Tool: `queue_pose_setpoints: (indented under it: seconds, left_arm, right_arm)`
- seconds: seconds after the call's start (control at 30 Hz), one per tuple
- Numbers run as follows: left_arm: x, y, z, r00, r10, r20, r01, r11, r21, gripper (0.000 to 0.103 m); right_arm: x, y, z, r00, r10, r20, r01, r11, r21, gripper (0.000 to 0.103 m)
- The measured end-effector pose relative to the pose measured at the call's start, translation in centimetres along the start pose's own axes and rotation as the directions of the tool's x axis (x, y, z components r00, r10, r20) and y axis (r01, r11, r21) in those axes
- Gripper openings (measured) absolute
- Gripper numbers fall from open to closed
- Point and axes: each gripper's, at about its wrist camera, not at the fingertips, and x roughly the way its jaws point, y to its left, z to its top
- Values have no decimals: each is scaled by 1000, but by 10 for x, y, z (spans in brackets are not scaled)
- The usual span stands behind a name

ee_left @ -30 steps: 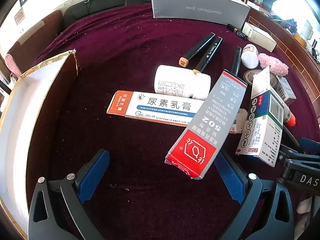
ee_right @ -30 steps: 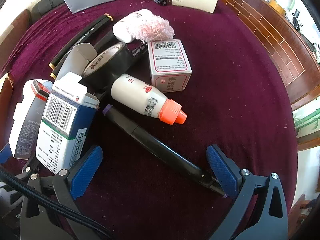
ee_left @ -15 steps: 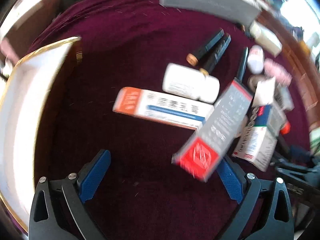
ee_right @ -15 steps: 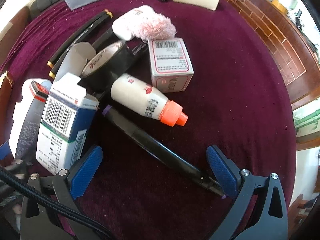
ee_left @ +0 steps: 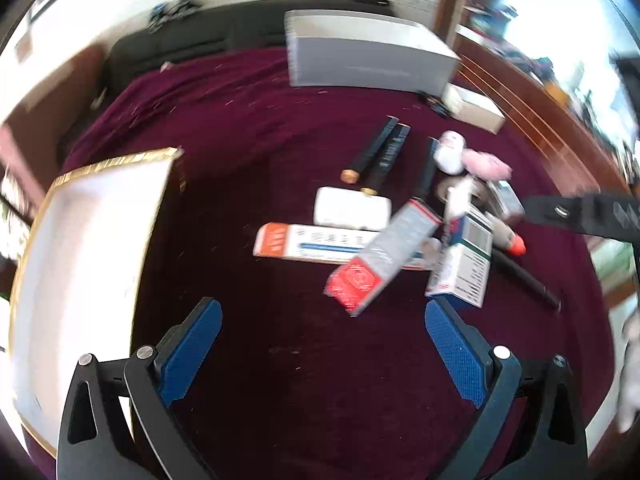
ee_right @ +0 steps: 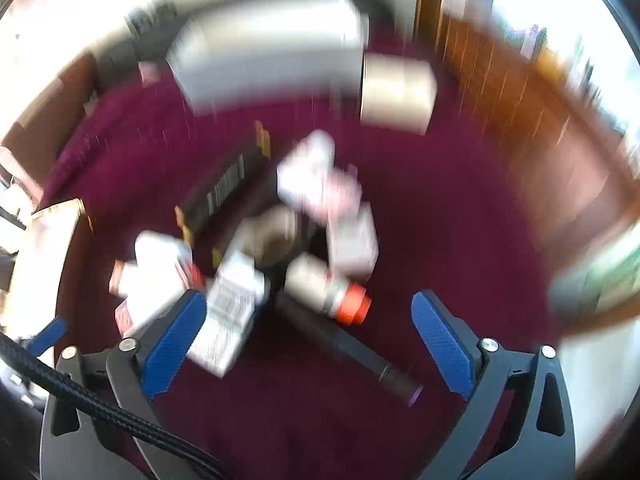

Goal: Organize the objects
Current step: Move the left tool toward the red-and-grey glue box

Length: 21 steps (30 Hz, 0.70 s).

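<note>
A pile of small items lies on the maroon cloth: a grey and red 502 glue box (ee_left: pixel 380 256), a long white and orange ointment box (ee_left: pixel 320 242), a white bottle (ee_left: pixel 352 208), two black markers (ee_left: pixel 380 152), a blue and white box (ee_left: pixel 464 264) and an orange-capped bottle (ee_right: pixel 328 292). A long black pen (ee_right: pixel 352 352) lies near my right gripper. My left gripper (ee_left: pixel 320 344) is open and empty, short of the pile. My right gripper (ee_right: pixel 308 344) is open and empty above the pen; its view is blurred.
An open white box with a gold rim (ee_left: pixel 80 248) lies at the left. A large grey box (ee_left: pixel 368 56) and a cream box (ee_left: pixel 476 108) stand at the far side. Pink fluff (ee_left: pixel 486 166) and a tape roll lie in the pile. Wooden floor shows at the right.
Both grippers have pulled back and up from the pile, so the objects look smaller and farther. Both stay open. The objects have not moved.
</note>
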Motion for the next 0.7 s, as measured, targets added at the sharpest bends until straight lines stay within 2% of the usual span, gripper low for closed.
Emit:
queue_pose_setpoints:
  seconds: [0.13,0.2,0.23,0.27,0.3,0.33,0.37,0.4,0.43,0.47,0.5,0.53,0.6,0.67,0.7]
  left_arm:
    - [2,-7,5,1000,-18,3,18,1000,24,99]
    - [2,-6,9,1000,-12,-1,12,1000,9,99]
    - [-1,-5,11,1000,-9,5,9,1000,-1,99]
    - [-5,-3,11,1000,-12,20,12,1000,-6,99]
    - [-8,-4,15,999,2,40,-1,1000,-8,99]
    - [-10,-5,18,998,22,53,-22,1000,-8,99]
    - [-9,-7,21,998,38,55,-38,999,0,99]
    - [-7,-8,23,999,35,42,-35,999,4,99]
    - [-3,-10,26,999,21,24,-21,1000,3,99]
    - [0,-11,28,1000,-20,3,20,1000,-5,99]
    - [0,-12,30,999,-39,2,39,999,-11,99]
    - [-2,-12,31,999,-47,14,47,999,-15,99]
    - [-10,-12,31,995,-50,83,52,998,-22,99]
    - [-11,-10,32,990,-77,116,80,997,-21,99]
    - [-7,-11,34,993,-55,104,55,998,-2,99]
  right_arm:
    - [-8,-16,-6,998,-47,44,47,999,13,80]
    - [-32,-11,-7,984,-95,150,97,995,-4,80]
    - [-48,-8,-9,966,-125,226,132,991,-16,80]
    - [-70,-3,-12,931,-158,328,175,984,-21,81]
    - [-85,1,-18,902,-171,396,195,981,-21,86]
    - [-95,4,-20,876,-146,460,175,984,-20,91]
    - [-92,3,-17,891,-73,448,99,994,-36,103]
    - [-84,-3,-10,930,-2,367,25,998,-58,103]
    - [-63,-3,1,976,59,210,-49,997,-55,103]
    - [-44,-6,6,992,87,95,-87,996,-11,97]
    - [-33,-12,6,993,103,59,-105,994,33,78]
    - [-29,-13,6,995,81,56,-83,996,32,72]
    - [-30,-16,4,996,31,84,-32,999,17,71]
    - [-32,-21,7,993,40,107,-44,998,34,71]
    - [-29,-22,7,994,56,94,-60,997,42,71]
